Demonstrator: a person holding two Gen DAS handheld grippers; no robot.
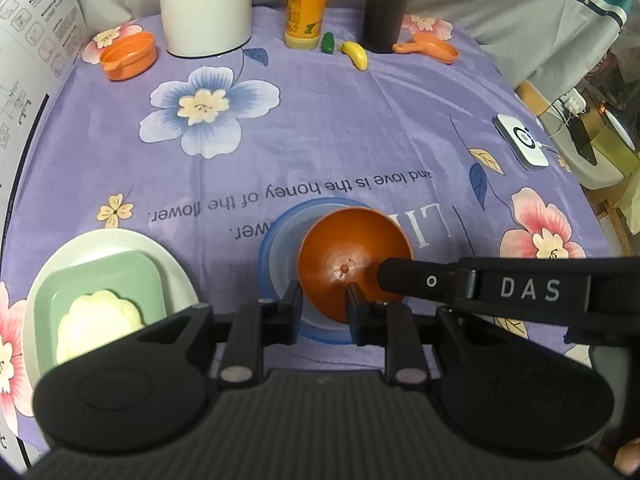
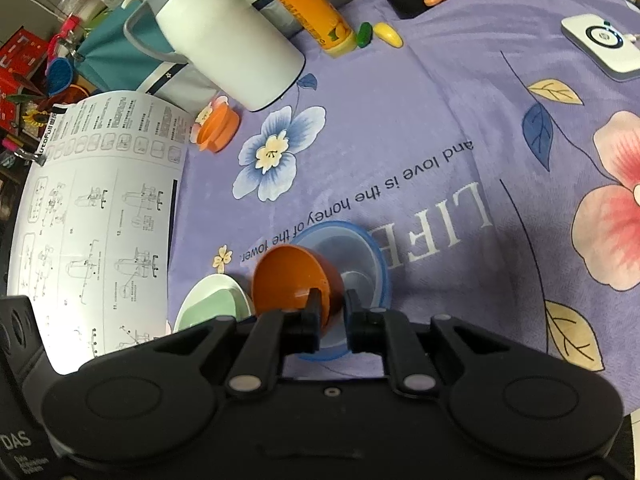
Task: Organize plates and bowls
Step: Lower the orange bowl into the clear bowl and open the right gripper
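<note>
An orange bowl (image 1: 352, 256) sits tilted over a blue bowl (image 1: 280, 252) on the purple flowered cloth. My left gripper (image 1: 324, 300) straddles the orange bowl's near rim, one finger inside and one outside, touching it. My right gripper (image 2: 332, 304) does the same on the orange bowl (image 2: 292, 280), above the blue bowl (image 2: 360, 256); its finger shows in the left wrist view (image 1: 416, 276). A white plate (image 1: 168, 264) at left carries a green square plate (image 1: 104, 280) with a pale yellow flower-shaped dish (image 1: 100, 320).
At the far edge stand a white jug (image 1: 206, 8), an orange bottle (image 1: 306, 4), a dark cup (image 1: 388, 4), a small orange pot (image 1: 128, 56), a toy banana (image 1: 356, 54) and an orange toy pan (image 1: 432, 48). A white device (image 1: 520, 140) lies right. An instruction sheet (image 2: 100, 220) lies left.
</note>
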